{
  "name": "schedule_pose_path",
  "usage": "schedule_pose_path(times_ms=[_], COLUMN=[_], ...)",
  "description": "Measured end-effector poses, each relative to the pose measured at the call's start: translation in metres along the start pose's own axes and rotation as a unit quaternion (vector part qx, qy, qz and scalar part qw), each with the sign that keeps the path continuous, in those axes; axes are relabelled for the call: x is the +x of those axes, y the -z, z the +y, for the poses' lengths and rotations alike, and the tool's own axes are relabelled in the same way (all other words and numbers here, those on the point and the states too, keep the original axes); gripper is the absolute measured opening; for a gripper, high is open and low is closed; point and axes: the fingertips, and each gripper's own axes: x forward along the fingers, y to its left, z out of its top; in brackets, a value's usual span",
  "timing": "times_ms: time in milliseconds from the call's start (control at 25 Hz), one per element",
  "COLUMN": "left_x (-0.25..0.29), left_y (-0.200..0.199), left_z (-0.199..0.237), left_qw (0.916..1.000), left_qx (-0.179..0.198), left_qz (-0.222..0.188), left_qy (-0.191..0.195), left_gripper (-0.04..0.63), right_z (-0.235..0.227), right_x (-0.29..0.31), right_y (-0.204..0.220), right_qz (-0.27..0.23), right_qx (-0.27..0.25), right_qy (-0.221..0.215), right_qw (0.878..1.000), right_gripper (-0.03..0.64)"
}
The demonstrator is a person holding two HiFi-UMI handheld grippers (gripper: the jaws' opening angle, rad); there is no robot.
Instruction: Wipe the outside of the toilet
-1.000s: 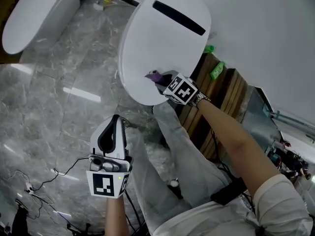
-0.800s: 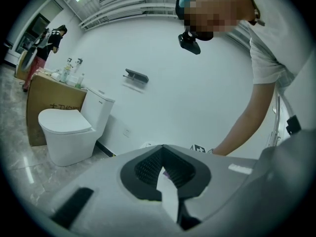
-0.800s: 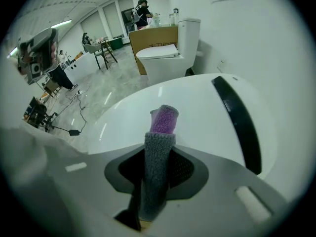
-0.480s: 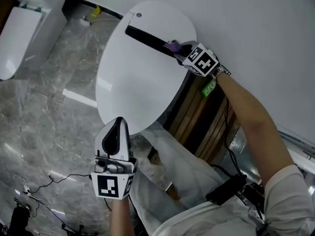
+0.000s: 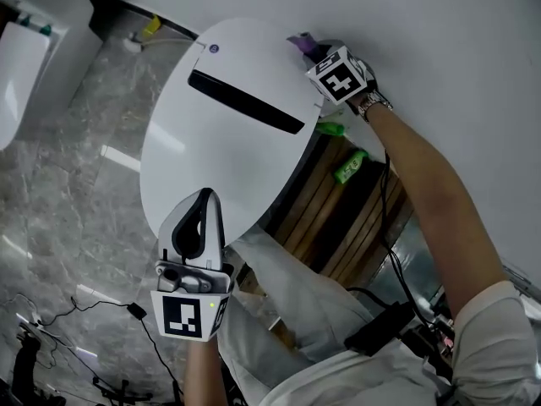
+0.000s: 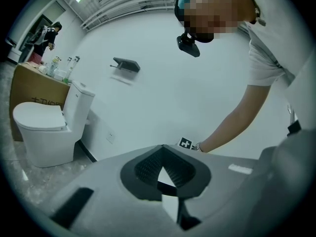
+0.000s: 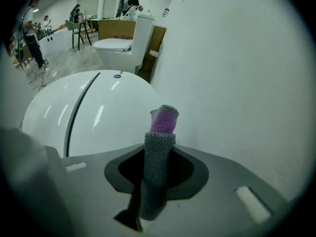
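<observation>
- Right gripper view: the right gripper (image 7: 158,154) has its jaws clamped on a rolled cloth (image 7: 159,152), grey where it is held and purple at its free end.
- The cloth's long axis runs straight out along the jaws. Its purple end sits right by the white wall (image 7: 237,83), just beside the toilet's edge; whether it touches either, I cannot tell.
- Left gripper view: the left gripper (image 6: 163,149) has its jaw tips together with nothing between them. In the head view it hangs off the near end of the toilet (image 5: 220,142).
- The toilet's closed white lid is oval, with its long axis running from the person toward the wall and a dark slot lying across it.
- The floor (image 5: 68,184) is grey marble tile, with cables (image 5: 84,303) lying on it.
- A second toilet (image 6: 44,127) stands against the wall further along.
</observation>
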Motion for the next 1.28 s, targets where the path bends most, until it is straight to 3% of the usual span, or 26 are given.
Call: schedule_pose_path(times_ms=[200,440,640,1280], left_x=[-0.001,-0.016,-0.032,-0.111], left_y=[0.009,0.022,0.046,0.053], left_z=[0.004,0.019,0.024,0.025], left_qw=[0.9999,0.9995,0.9992,0.9999], left_qx=[-0.001,-0.004,-0.014,0.002], left_qz=[0.010,0.011,0.016,0.008], left_qy=[-0.013,-0.029,-0.034,-0.010], left_gripper=[0.005,0.005,0.005,0.005], right_z=[-0.012,0.005,0.017,0.146], right_x=[0.016,0.027,0.026,-0.020], right_y=[0.008,0.010,0.014,0.007], right_qz=[0.024,0.026,0.014,-0.008], right_qx=[-0.014,-0.035,-0.011,-0.027], right_qy=[0.035,0.026,0.017,-0.037], right_qw=[0.999,0.999,1.000,0.999], right_gripper=[0.097,0.088,0.087,0.091])
